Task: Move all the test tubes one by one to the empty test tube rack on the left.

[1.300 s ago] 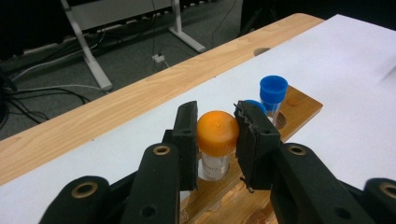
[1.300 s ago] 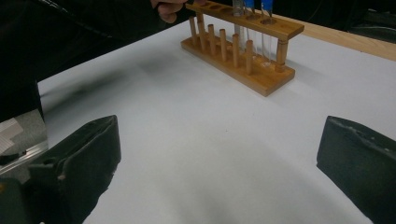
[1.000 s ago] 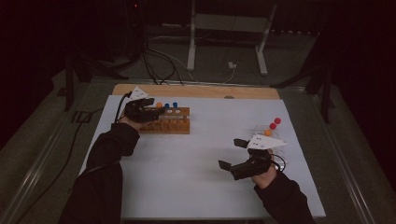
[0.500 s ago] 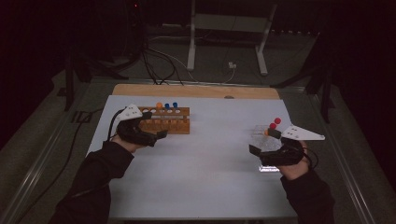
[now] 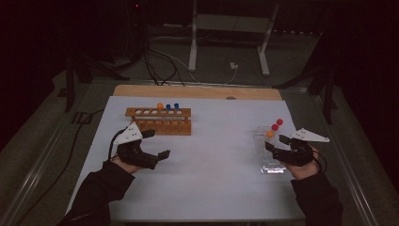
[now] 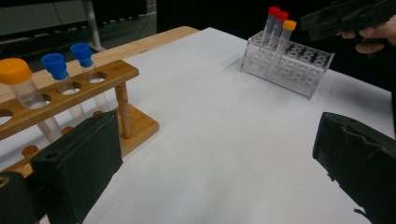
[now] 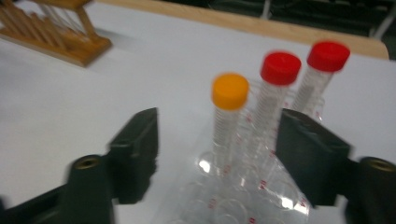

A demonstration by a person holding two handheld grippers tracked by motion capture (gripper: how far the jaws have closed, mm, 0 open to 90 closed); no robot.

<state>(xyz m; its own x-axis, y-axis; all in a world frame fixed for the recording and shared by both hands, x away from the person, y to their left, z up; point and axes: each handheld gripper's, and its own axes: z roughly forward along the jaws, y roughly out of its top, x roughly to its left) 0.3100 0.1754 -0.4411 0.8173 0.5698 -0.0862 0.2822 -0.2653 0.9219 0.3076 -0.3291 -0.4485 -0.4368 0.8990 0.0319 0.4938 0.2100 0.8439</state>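
A wooden rack (image 5: pixel 160 123) (image 6: pixel 70 95) at the left back holds an orange-capped tube (image 5: pixel 160 106) (image 6: pixel 21 81) and two blue-capped tubes (image 5: pixel 172 107) (image 6: pixel 70 58). My left gripper (image 5: pixel 159 143) (image 6: pixel 215 177) stands open just in front of this rack, with nothing between its jaws. A clear plastic rack (image 5: pixel 269 157) (image 6: pixel 299 70) (image 7: pixel 233 200) at the right holds an orange-capped tube (image 5: pixel 269 133) (image 7: pixel 228 107) and two red-capped tubes (image 5: pixel 277 124) (image 7: pixel 280 79). My right gripper (image 5: pixel 275 142) (image 7: pixel 219 154) hovers over the clear rack. Its jaws have just been closing and flank the orange-capped tube without touching it.
White paper (image 5: pixel 211 160) covers the table, with a bare wooden strip (image 5: pixel 197 92) along the far edge. Several holes of the wooden rack are unfilled. Cables and a metal stand (image 5: pixel 230 28) lie on the floor beyond the table.
My left hand has drawn back from the wooden rack toward the near side. My right hand has swung to the clear rack, and its jaws are narrower than before.
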